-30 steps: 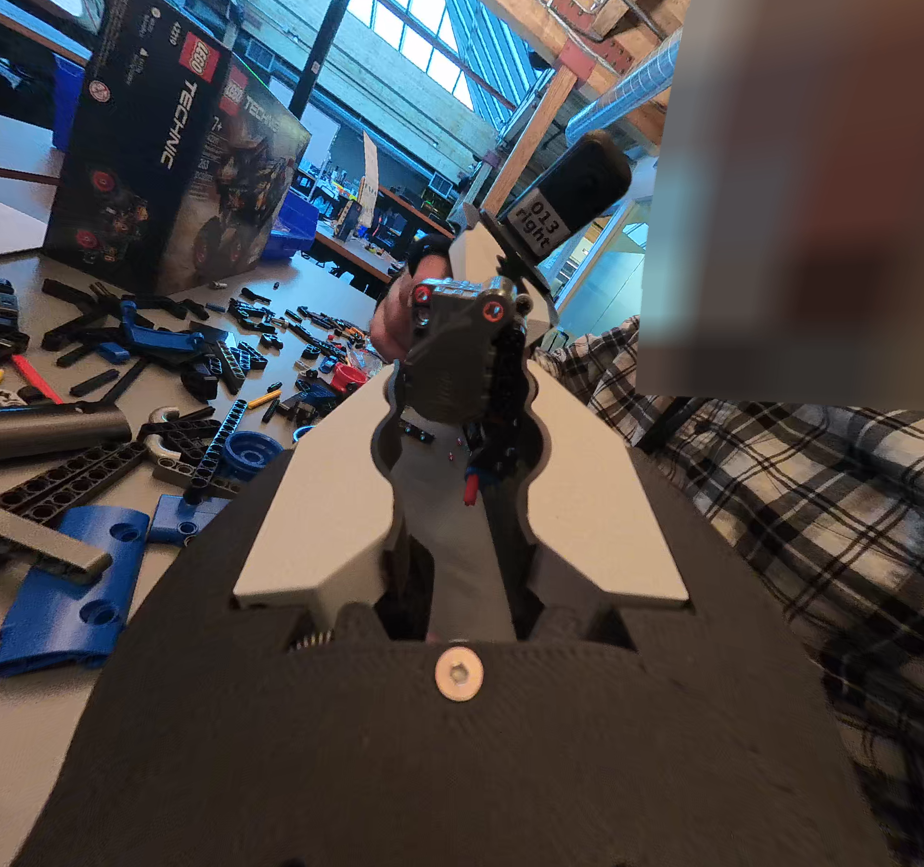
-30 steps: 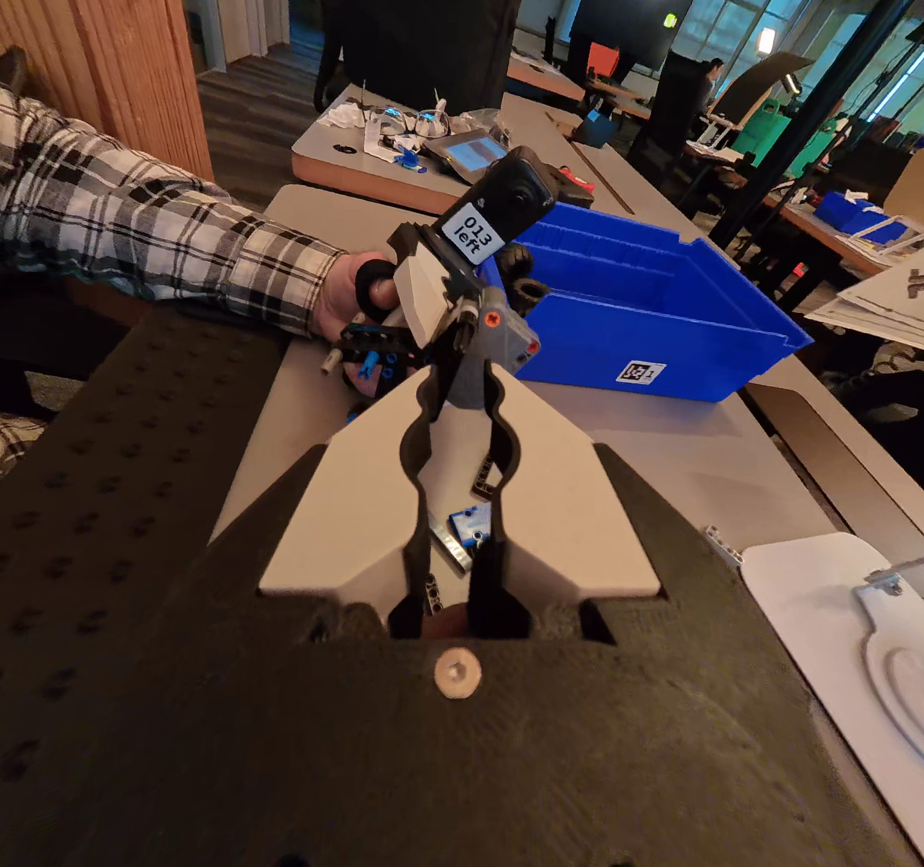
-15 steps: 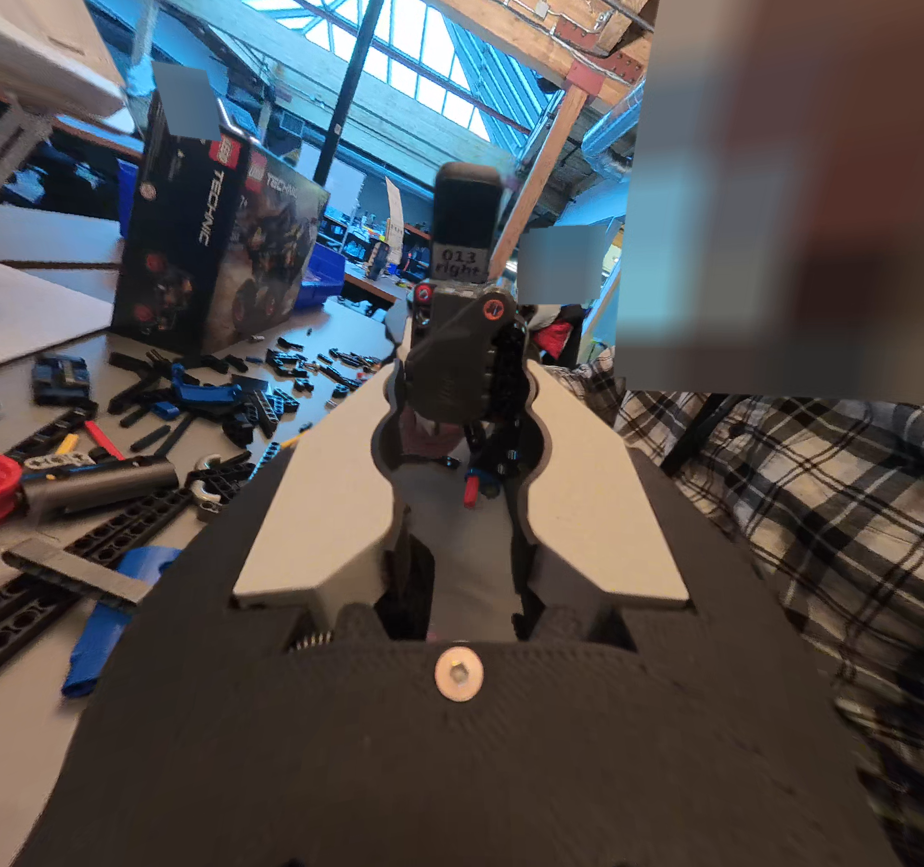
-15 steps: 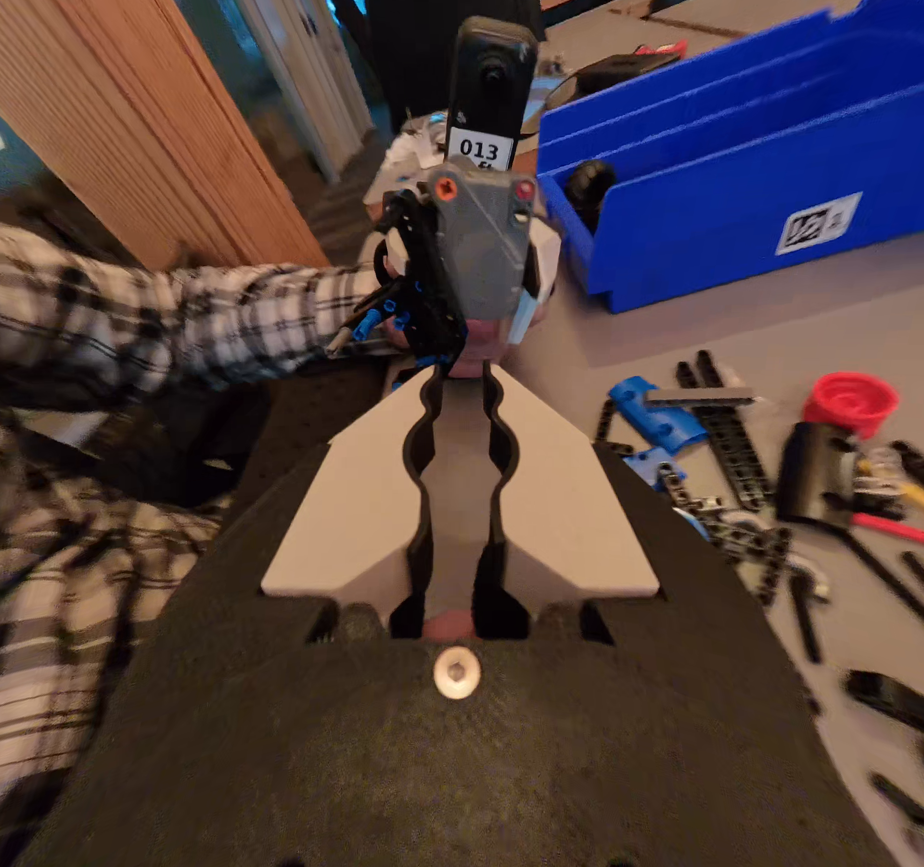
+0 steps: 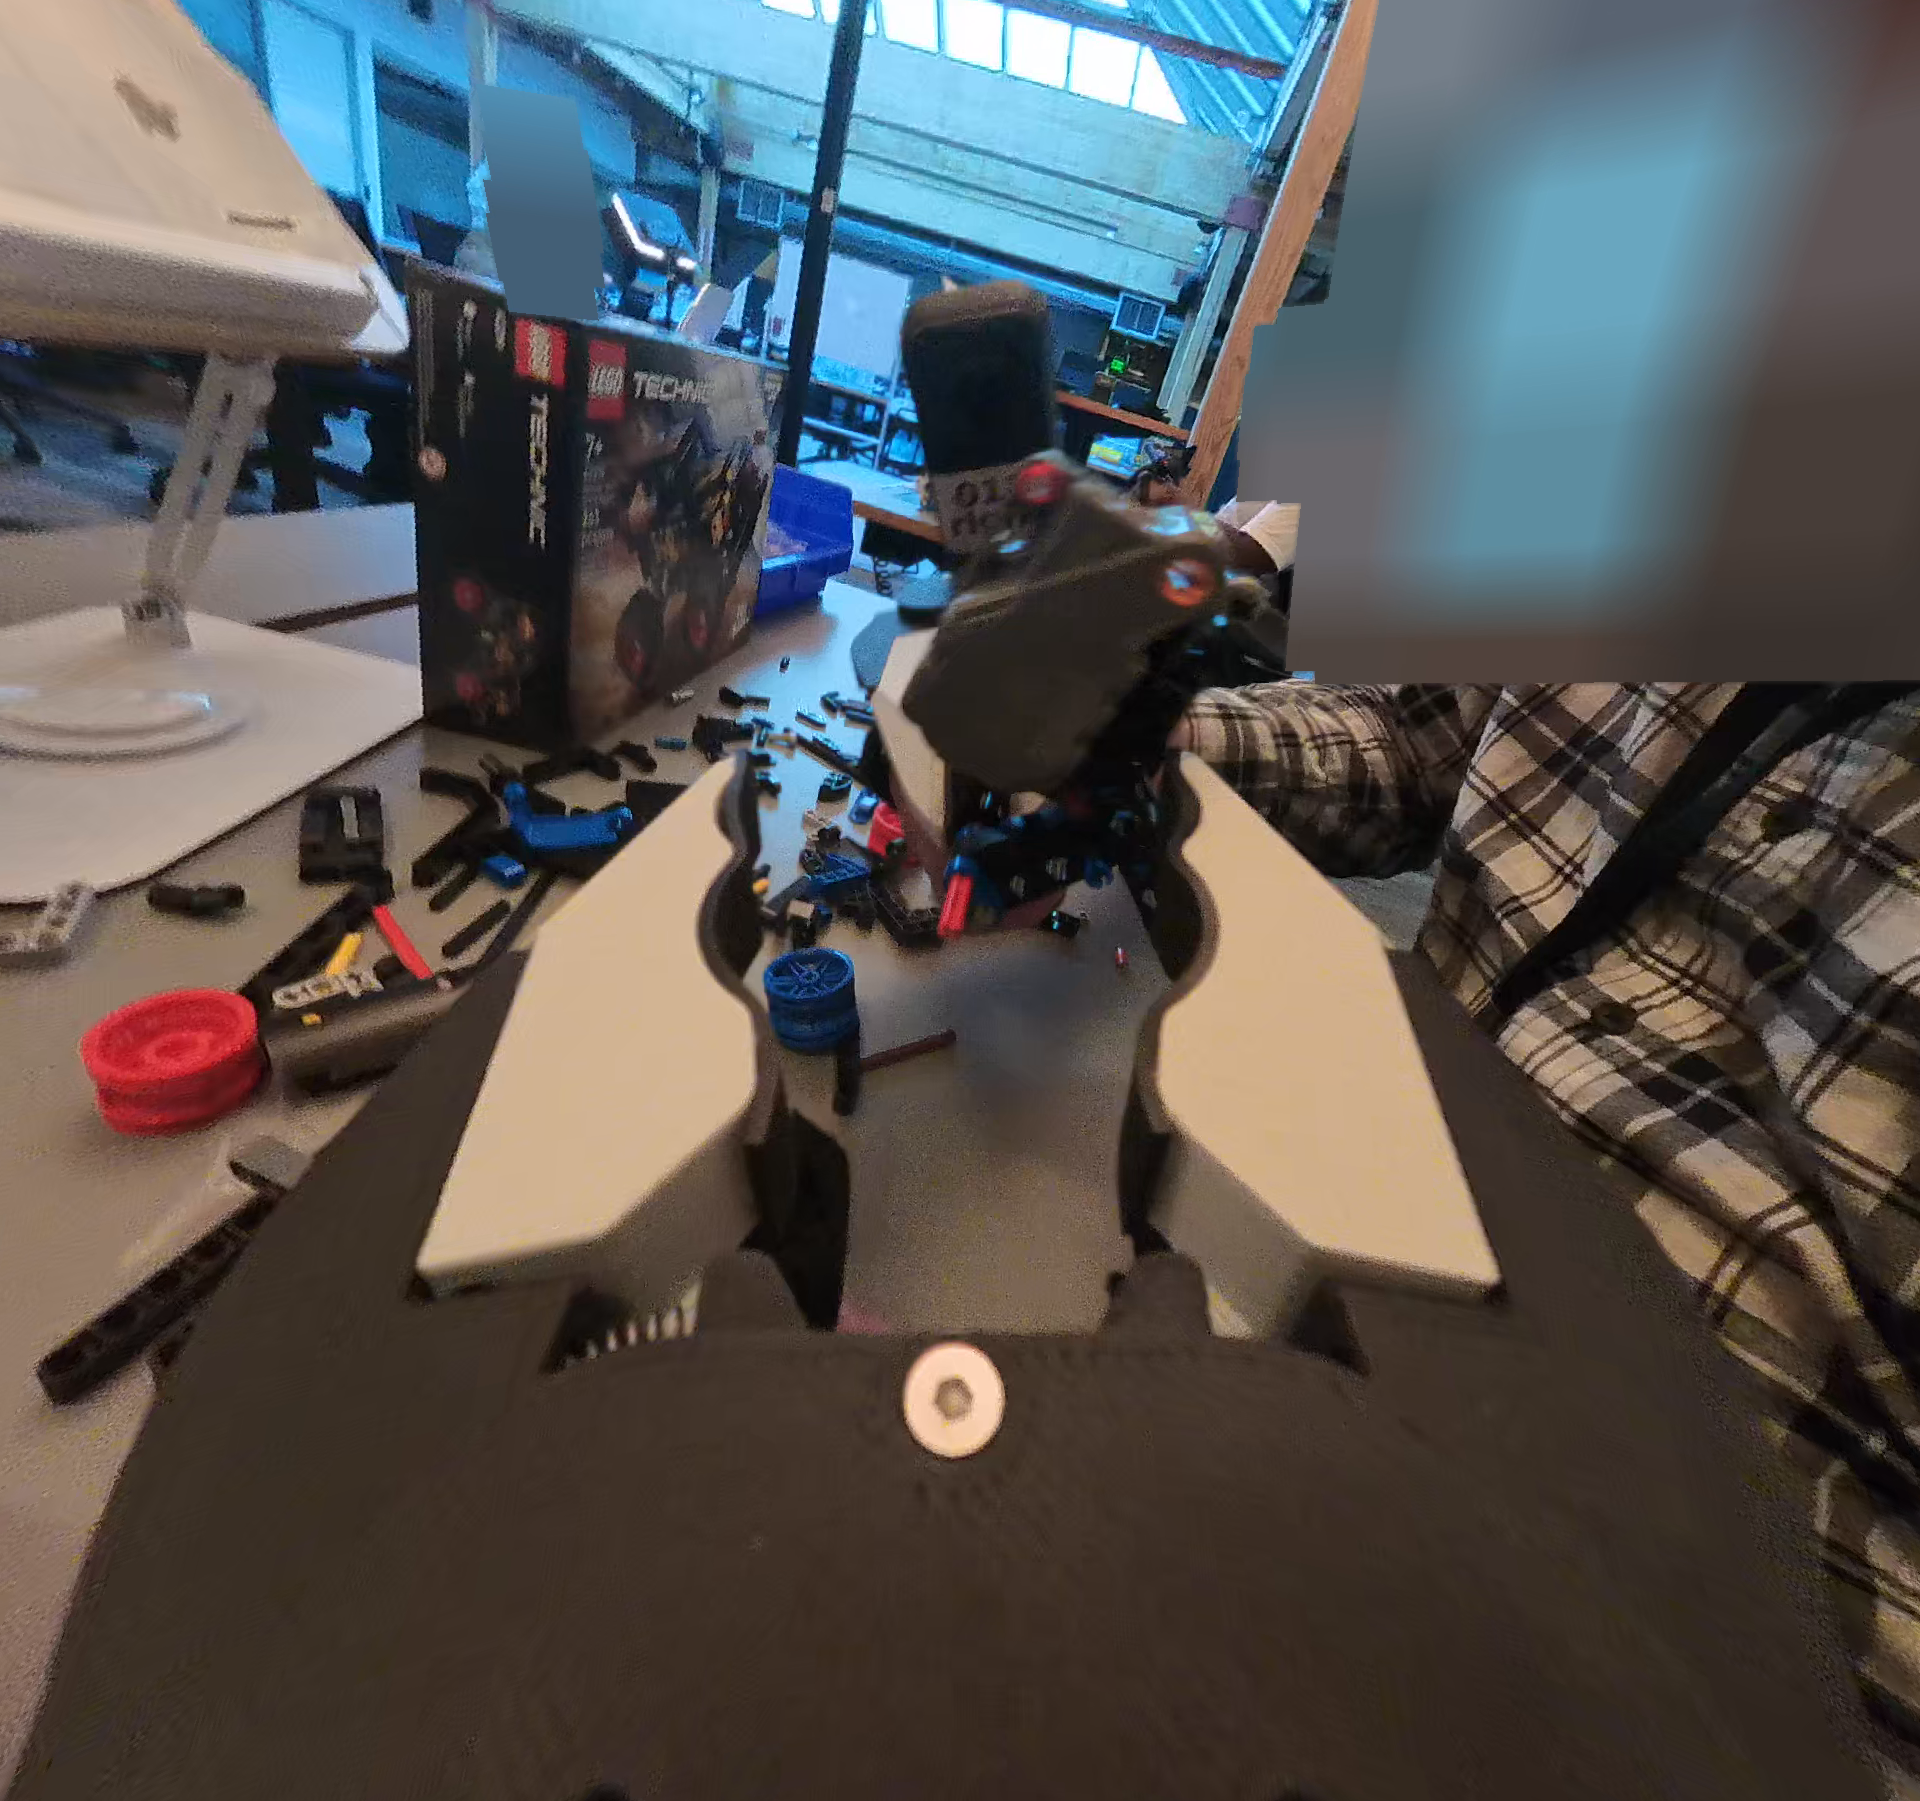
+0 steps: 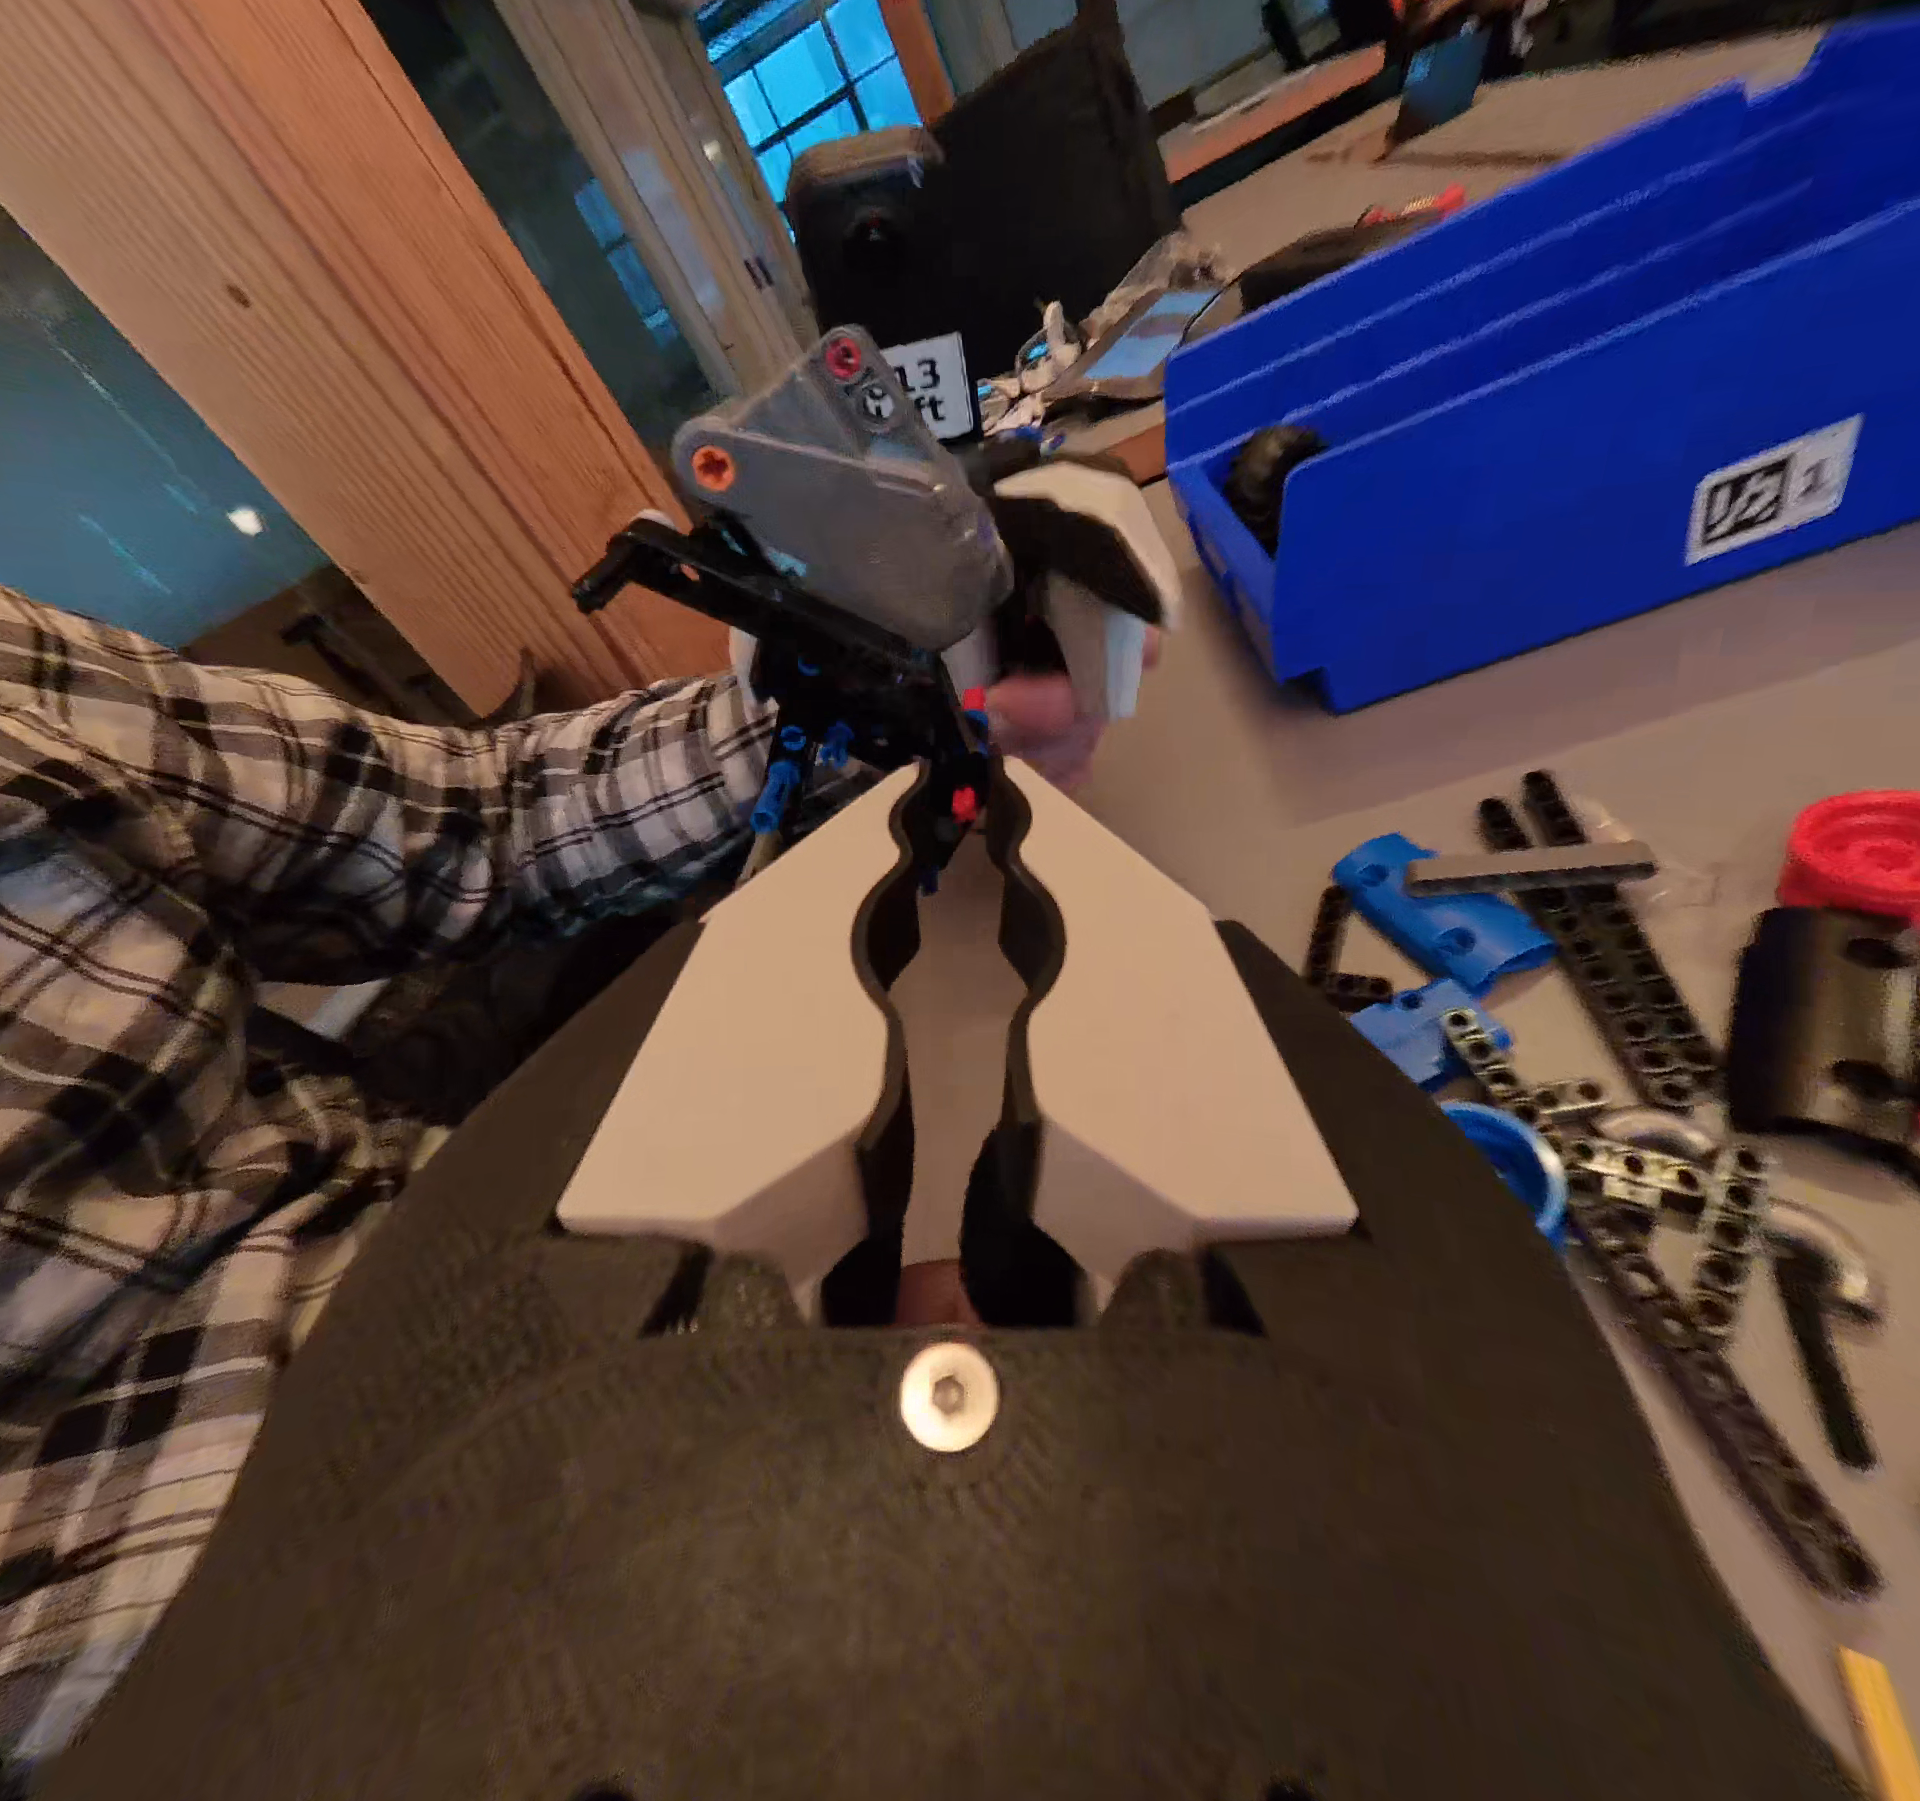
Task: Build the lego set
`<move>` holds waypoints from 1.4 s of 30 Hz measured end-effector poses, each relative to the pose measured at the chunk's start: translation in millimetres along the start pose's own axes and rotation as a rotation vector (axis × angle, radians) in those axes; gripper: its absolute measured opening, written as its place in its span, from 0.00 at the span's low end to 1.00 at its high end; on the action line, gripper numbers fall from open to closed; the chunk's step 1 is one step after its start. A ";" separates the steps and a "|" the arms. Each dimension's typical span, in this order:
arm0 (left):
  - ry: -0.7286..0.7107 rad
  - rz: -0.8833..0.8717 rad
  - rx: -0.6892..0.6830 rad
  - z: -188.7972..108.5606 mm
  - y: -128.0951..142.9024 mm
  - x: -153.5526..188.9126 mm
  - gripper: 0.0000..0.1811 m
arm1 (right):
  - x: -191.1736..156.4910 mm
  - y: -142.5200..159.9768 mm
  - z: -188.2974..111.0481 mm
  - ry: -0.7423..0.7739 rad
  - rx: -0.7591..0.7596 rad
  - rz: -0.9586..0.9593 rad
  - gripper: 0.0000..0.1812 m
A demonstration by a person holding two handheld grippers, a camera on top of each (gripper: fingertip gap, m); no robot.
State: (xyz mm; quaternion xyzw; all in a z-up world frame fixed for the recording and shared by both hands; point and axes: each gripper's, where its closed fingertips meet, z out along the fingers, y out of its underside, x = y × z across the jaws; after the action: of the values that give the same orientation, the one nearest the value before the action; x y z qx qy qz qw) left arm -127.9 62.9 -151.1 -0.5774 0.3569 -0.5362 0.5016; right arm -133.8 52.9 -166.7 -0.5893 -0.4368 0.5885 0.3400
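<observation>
The partly built lego assembly (image 6: 842, 504), a grey panel on a black frame with blue and red pins, hangs in the air between the two grippers. My right gripper (image 6: 951, 801) is shut on the lower black frame of the assembly. In the left wrist view the assembly (image 5: 1049, 650) stands just ahead of my left gripper (image 5: 961, 775), which is wide open with nothing between its fingers (image 5: 644, 972). The left gripper's white fingers (image 6: 1101, 598) also show just behind the assembly in the right wrist view.
Loose lego parts lie on the grey table: a blue wheel (image 5: 810, 998), a red wheel (image 5: 171, 1055), black beams (image 6: 1621, 982), a blue panel (image 6: 1444, 920). The lego box (image 5: 592, 525) and a white stand (image 5: 125, 702) are at the back left. A blue bin (image 6: 1558, 421) is at the right. A plaid sleeve (image 6: 260, 816) is at the left. The grippers are tip to tip, or close to it.
My left gripper has opened and let go of the assembly. My right gripper has closed on its lower frame and now holds it tilted. Both views have swung round.
</observation>
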 end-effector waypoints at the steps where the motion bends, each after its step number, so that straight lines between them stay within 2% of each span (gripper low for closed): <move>1: 0.008 -0.018 -0.006 0.5 2.9 0.5 0.42 | 0.6 -1.9 -1.1 0.017 0.003 -0.031 0.04; 4: 0.026 -0.007 -0.057 4.1 12.5 5.6 0.40 | 2.3 -5.2 -2.8 0.052 0.019 -0.081 0.04; 6: 0.053 -0.007 -0.062 6.3 12.3 11.4 0.26 | 5.6 -11.4 -5.9 0.089 0.052 -0.105 0.04; 7: 0.056 -0.005 -0.063 7.2 11.7 12.1 0.25 | 6.7 -13.5 -7.1 0.100 0.061 -0.113 0.04; 13: 0.049 0.052 -0.030 6.7 7.4 12.2 0.24 | 6.3 -7.4 -6.0 0.078 0.031 -0.092 0.09; 15: 0.044 0.065 -0.054 8.7 11.1 12.5 0.24 | 5.3 -11.6 -5.7 0.087 0.054 -0.109 0.04; 26: 0.076 0.157 -0.071 9.8 13.9 22.8 0.22 | -4.5 -8.2 -9.8 0.058 0.004 -0.244 0.03; 42: 0.118 0.182 -0.110 13.7 23.2 30.2 0.22 | -10.8 2.1 -17.7 0.024 -0.097 -0.313 0.03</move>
State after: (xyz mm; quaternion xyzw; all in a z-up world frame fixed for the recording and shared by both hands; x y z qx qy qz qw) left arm -106.5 31.3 -164.4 -0.5368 0.4653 -0.5012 0.4940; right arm -115.2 44.2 -163.0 -0.5368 -0.5471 0.4994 0.4038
